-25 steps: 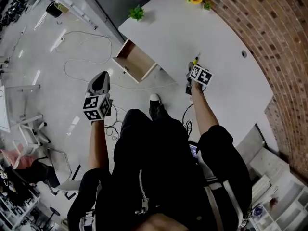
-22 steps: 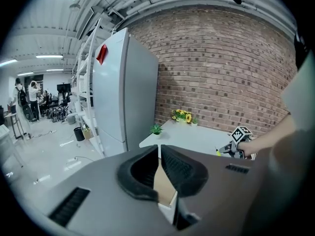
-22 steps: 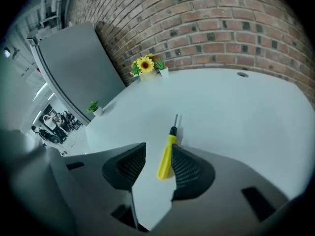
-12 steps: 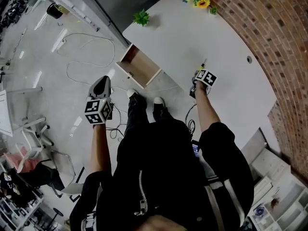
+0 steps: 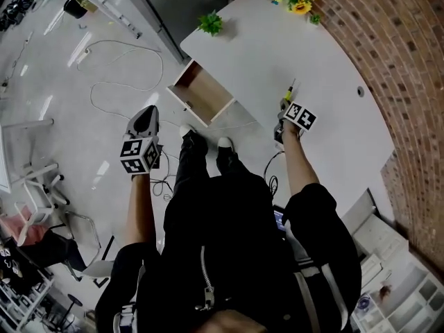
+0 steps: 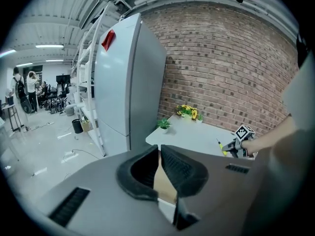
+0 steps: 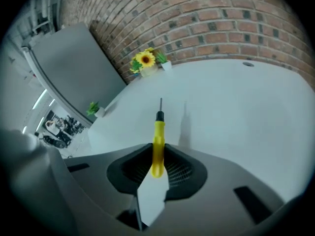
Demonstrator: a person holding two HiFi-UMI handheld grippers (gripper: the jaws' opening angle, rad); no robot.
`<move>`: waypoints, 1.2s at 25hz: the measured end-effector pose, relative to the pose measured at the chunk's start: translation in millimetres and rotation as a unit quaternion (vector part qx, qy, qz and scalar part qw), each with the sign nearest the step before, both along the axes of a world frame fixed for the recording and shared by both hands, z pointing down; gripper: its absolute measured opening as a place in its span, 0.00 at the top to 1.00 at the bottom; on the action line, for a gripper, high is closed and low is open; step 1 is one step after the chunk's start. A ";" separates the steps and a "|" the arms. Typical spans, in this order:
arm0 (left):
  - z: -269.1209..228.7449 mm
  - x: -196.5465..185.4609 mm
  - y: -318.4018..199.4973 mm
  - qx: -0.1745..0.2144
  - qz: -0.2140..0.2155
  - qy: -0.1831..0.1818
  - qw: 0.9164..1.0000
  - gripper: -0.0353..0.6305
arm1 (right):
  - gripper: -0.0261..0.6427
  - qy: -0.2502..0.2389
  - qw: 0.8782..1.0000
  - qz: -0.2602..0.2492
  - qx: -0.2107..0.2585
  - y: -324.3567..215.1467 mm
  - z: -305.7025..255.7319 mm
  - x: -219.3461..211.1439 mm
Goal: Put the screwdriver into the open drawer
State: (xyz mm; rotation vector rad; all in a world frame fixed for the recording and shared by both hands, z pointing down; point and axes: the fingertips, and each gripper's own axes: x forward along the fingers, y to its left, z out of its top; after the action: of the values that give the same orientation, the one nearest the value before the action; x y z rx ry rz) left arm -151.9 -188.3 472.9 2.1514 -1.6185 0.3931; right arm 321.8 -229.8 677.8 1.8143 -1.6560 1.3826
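Two entries | right claw (image 7: 157, 150) just closing, gripping screwdriver (image 7: 158, 129) handle | left claw (image 6: 160, 150) shut, empty

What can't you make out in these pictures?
- Drawer: in left gripper view, nearly all behind the left gripper.
- Screwdriver tip type: too small in every view.
- Whether it touches the table: unclear, right gripper view.
- People far back: too small, left gripper view.
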 end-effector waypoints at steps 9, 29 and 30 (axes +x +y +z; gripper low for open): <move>15.3 -54.1 7.3 0.001 -0.062 0.011 0.998 0.89 | 0.84 -0.021 0.977 -0.198 0.078 -50.1 -52.4 -149.1; 97.8 -144.2 51.5 -0.063 -0.154 0.031 0.986 0.89 | 0.83 0.023 0.866 -0.493 -0.081 -15.8 111.2 -382.4; 104.0 -147.0 52.2 -0.065 -0.156 0.032 0.985 0.89 | 0.83 0.029 0.863 -0.496 -0.090 -17.4 126.2 -383.3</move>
State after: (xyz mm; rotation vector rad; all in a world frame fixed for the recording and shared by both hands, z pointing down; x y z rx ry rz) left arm -298.9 -136.1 576.9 1.7592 -1.8023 0.3179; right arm -61.5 -247.3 803.9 0.6417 -1.8953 0.9184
